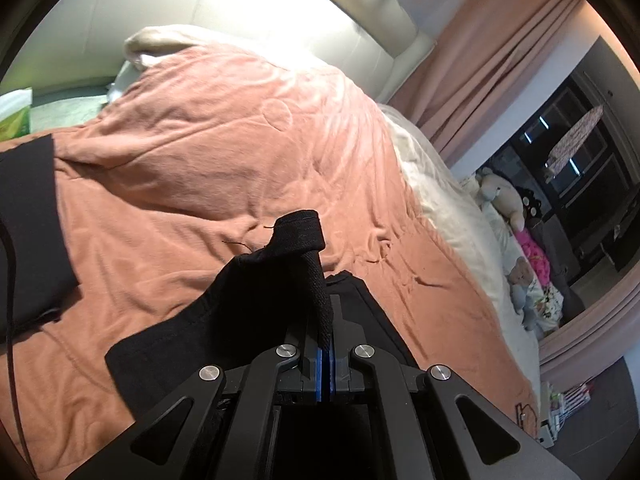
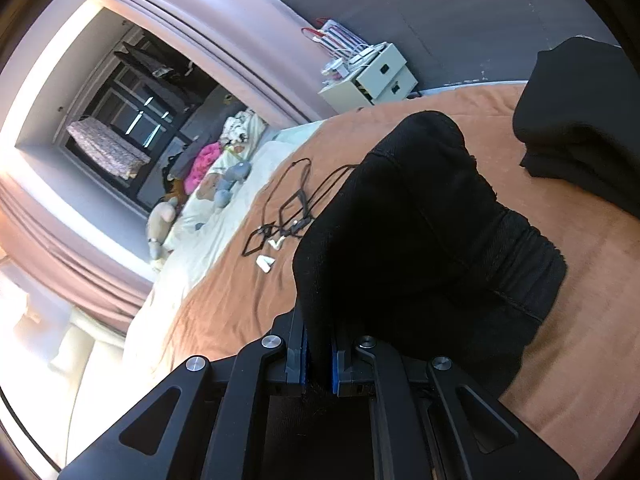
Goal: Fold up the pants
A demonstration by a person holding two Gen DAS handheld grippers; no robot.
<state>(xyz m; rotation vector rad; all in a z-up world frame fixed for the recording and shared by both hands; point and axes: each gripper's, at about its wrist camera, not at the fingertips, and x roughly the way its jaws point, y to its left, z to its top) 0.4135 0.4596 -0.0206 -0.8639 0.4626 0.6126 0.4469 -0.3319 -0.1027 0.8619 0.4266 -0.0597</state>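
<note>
Black pants (image 1: 248, 300) lie on a bed with a salmon-pink blanket (image 1: 224, 152). My left gripper (image 1: 325, 320) is shut on a ribbed hem or band of the pants, which sticks up past the fingertips. My right gripper (image 2: 318, 344) is shut on a thick fold of the same black pants (image 2: 420, 220), whose gathered elastic waistband (image 2: 524, 264) spreads out to the right on the blanket (image 2: 248, 292). The fabric hides the fingertips in both views.
A stack of folded black clothes (image 2: 580, 120) sits at the far right; another dark folded piece (image 1: 28, 232) lies at the left. Black cables and white earbuds (image 2: 288, 208) lie on the blanket. Stuffed toys (image 1: 516, 248) line the bed's edge. A white nightstand (image 2: 368, 76) stands beyond.
</note>
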